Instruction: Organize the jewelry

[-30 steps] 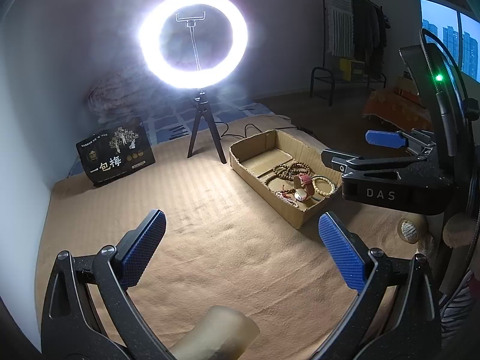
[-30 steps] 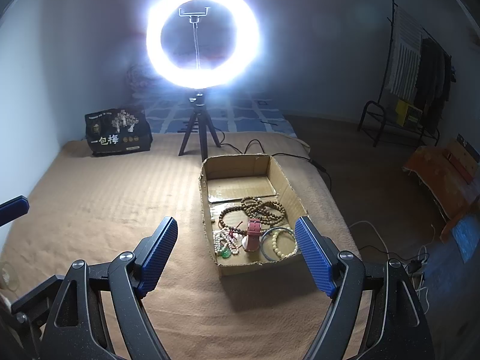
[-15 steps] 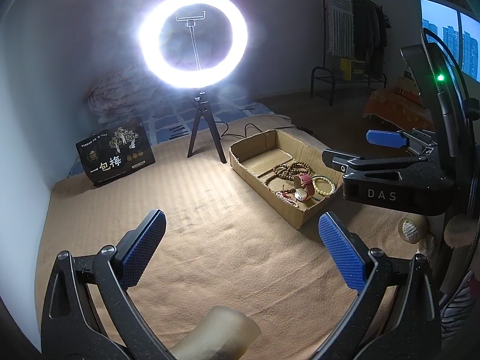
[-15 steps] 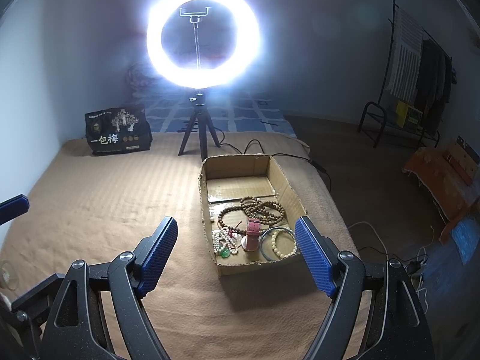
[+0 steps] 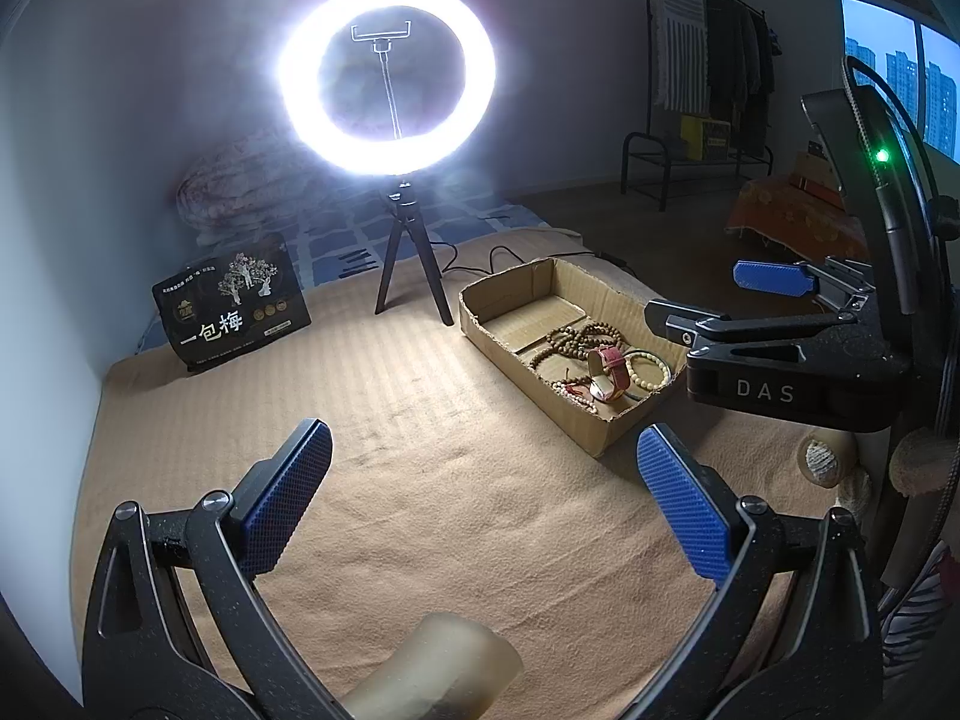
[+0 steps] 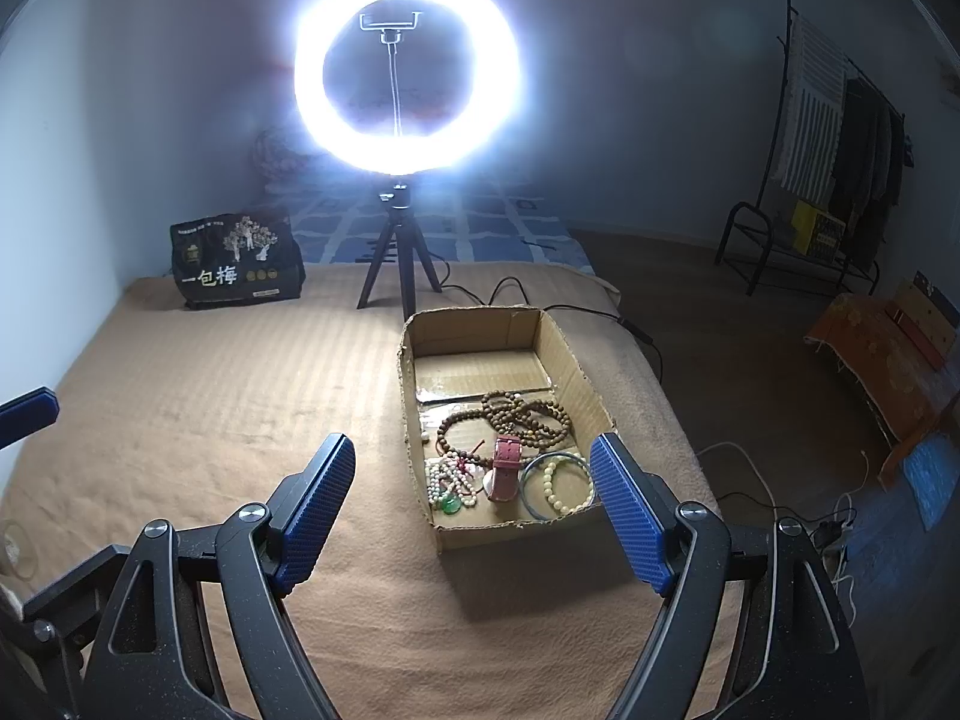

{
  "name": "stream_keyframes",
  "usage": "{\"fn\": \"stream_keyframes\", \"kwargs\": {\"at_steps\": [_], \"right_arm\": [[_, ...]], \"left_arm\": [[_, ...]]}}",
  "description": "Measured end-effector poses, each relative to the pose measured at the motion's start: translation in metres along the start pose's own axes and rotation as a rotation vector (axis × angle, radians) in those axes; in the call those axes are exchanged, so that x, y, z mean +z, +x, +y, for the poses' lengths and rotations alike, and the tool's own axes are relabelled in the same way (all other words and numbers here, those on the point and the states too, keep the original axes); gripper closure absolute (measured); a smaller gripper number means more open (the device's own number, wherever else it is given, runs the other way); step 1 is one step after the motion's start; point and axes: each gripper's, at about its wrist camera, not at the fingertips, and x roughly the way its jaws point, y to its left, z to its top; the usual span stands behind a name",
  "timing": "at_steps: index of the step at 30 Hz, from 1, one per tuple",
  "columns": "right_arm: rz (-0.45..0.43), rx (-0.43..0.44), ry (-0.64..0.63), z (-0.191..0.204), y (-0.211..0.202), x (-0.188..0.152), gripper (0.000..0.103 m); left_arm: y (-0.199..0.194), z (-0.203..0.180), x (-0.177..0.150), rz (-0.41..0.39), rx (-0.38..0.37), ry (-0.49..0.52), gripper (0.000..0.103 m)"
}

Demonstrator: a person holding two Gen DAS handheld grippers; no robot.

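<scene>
Both of my grippers, left (image 5: 483,504) and right (image 6: 471,513), hover with jaws spread wide and empty above the tan blanket (image 6: 210,396). Beaded bracelets (image 6: 510,414), a red-strapped watch (image 6: 506,462) and a green bangle (image 6: 555,486) lie inside the cardboard box (image 6: 564,354).

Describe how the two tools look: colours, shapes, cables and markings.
Both the left tool and the right tool have speckled black frames with triangular cut-outs, silver screws and blue textured pads. The right tool's body reads "DAS", with a green light and black cable above.
</scene>
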Motion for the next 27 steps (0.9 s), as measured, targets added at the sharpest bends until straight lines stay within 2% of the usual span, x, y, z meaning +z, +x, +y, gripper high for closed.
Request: {"fn": "stream_keyframes", "kwargs": {"at_steps": [27], "right_arm": [[0.01, 0.009, -0.021, 0.0028, 0.0001, -0.0024, 0.022]], "left_arm": [[-0.0006, -0.0001, -0.0031, -0.005, 0.009, -0.008, 0.0]]}}
